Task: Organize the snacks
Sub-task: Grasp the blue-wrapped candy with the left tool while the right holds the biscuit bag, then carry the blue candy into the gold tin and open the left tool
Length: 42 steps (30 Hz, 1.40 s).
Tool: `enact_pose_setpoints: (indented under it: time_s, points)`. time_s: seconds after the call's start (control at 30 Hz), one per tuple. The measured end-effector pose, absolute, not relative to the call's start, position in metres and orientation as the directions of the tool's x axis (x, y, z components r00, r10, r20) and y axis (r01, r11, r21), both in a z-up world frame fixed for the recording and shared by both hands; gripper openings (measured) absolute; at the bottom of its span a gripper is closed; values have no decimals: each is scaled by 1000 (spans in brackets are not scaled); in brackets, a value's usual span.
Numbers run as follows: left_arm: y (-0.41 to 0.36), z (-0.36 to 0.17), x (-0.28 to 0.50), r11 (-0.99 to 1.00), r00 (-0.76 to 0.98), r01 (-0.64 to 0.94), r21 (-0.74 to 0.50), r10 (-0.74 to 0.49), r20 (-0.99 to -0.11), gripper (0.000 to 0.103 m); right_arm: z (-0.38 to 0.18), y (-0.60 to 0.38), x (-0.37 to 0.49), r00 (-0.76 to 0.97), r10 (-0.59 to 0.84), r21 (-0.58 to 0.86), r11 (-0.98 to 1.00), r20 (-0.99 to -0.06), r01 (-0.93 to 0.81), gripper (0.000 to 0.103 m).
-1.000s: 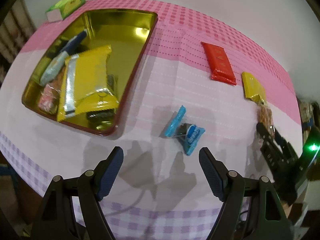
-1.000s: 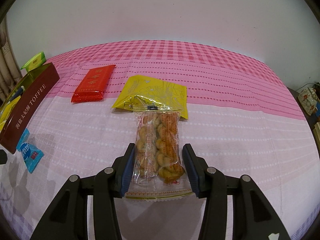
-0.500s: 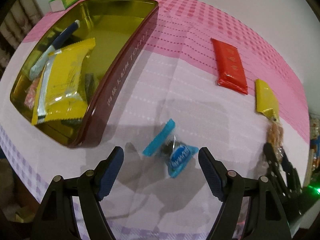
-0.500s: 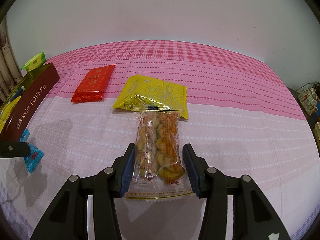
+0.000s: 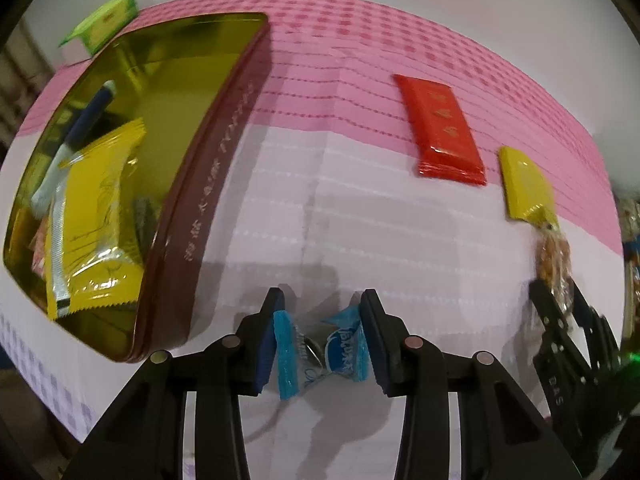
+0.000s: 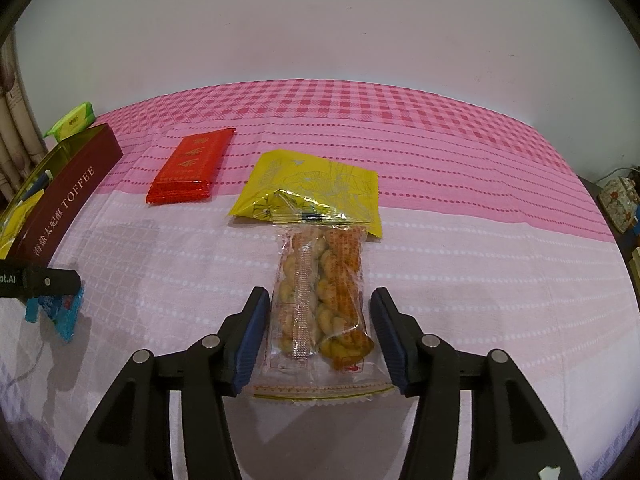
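Observation:
A blue-wrapped candy [image 5: 340, 350] lies on the pink tablecloth beside the gold toffee tin [image 5: 208, 184]. My left gripper [image 5: 322, 332] points down over it. Its jaws are closing, and both pads press on the candy's twisted wrapper ends. In the right wrist view the same candy [image 6: 60, 312] shows under a left finger [image 6: 48, 282]. My right gripper [image 6: 318, 320] straddles a clear packet of fried twists [image 6: 320, 292] lying on the cloth. Its jaws are opening, and a small gap shows on each side of the packet. The tin holds a yellow packet [image 5: 96, 208] and several other snacks.
A red packet [image 6: 192, 172] and a flat yellow packet [image 6: 316, 184] lie beyond the twists, the yellow one touching the twists' far end. A green tissue pack [image 6: 72, 122] sits behind the tin. The table's edge runs close below both grippers.
My left gripper dropped over the blue candy and its jaws closed in from wide apart onto the wrapper. My right gripper's pads drew slightly away from the twists packet.

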<state>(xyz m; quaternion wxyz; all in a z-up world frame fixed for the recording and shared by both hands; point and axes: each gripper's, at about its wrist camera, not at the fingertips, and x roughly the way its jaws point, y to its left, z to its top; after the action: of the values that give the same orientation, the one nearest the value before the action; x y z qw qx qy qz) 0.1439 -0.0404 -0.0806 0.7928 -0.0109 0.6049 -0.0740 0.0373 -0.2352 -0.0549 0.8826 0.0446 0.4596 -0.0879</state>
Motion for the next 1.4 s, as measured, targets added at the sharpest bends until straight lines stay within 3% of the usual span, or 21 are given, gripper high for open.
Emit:
enact_pose_setpoints:
  time_s: [0.37, 0.47, 0.7, 1.07, 1.4]
  points:
    - [-23, -77, 133, 984, 199, 119, -134, -156, -968, 42, -55, -235, 38, 561, -114, -2, 980, -820, 197, 52]
    - [-26, -74, 127, 982, 200, 140, -129, -156, -967, 51, -55, -235, 38, 561, -114, -1, 980, -820, 197, 52]
    - [-33, -71, 115, 980, 206, 158, -117, -149, -967, 52, -55, -235, 38, 561, -113, -1, 980, -820, 197, 52]
    - [-29, -76, 111, 976, 187, 151, -155, -182, -965, 34, -55, -235, 38, 561, -113, -1, 980, -820, 197, 52]
    - [-22, -68, 109, 972, 200, 164, -166, -197, -960, 32, -55, -234, 38, 561, -113, -1, 980, -820, 197, 52]
